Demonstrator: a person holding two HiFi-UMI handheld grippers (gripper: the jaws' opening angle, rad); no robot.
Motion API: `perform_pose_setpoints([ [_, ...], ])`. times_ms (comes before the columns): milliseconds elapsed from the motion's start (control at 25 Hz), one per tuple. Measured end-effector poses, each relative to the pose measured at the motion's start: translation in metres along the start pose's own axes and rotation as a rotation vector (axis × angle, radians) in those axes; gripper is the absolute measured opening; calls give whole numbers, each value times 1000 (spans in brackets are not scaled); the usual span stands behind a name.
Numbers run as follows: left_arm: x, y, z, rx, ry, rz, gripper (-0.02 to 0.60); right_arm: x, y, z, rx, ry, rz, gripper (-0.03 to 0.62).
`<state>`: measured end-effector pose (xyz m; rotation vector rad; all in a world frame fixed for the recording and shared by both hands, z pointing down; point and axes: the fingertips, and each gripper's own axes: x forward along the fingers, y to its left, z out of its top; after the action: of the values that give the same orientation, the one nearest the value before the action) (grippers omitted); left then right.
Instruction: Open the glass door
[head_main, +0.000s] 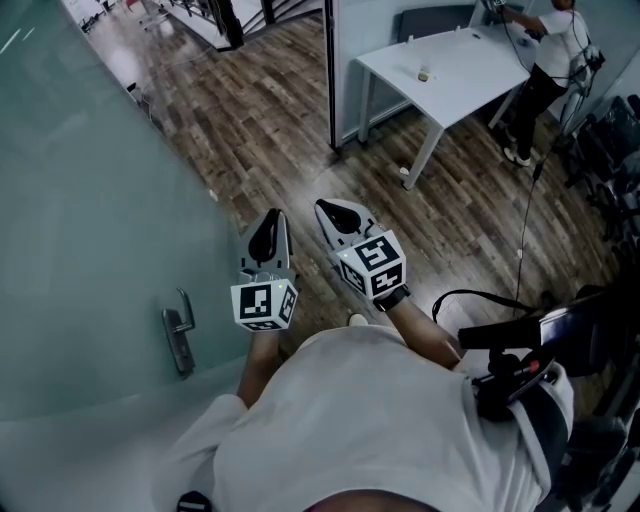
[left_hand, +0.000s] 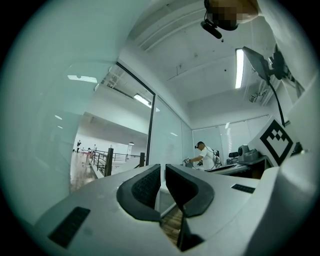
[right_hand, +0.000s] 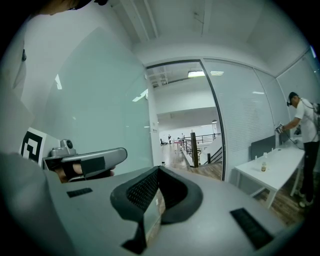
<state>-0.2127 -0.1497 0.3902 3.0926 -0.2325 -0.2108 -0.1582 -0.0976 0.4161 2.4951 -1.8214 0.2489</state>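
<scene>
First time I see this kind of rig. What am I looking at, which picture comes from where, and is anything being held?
A person, not a robot, holds two tools. The head view looks down on them: left hand-held gripper, right hand-held gripper, each carrying a marker cube. The other two pictures come from cameras on those grippers. Both hold nothing: the left's jaws stand slightly apart, the right's together. The frosted glass door and its handle are at the left, untouched.

- Head view: above and behind the left gripper and the right gripper, looking steeply down.
- Gripper views: close behind their own jaws, facing ahead.
- All three share the standing person beyond the tips.
</scene>
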Motion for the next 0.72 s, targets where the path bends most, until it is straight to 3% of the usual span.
perform_pose_setpoints([
  [720, 7, -13, -5, -15, 1, -36, 32, -9, -9, 0, 2, -3, -46, 2],
])
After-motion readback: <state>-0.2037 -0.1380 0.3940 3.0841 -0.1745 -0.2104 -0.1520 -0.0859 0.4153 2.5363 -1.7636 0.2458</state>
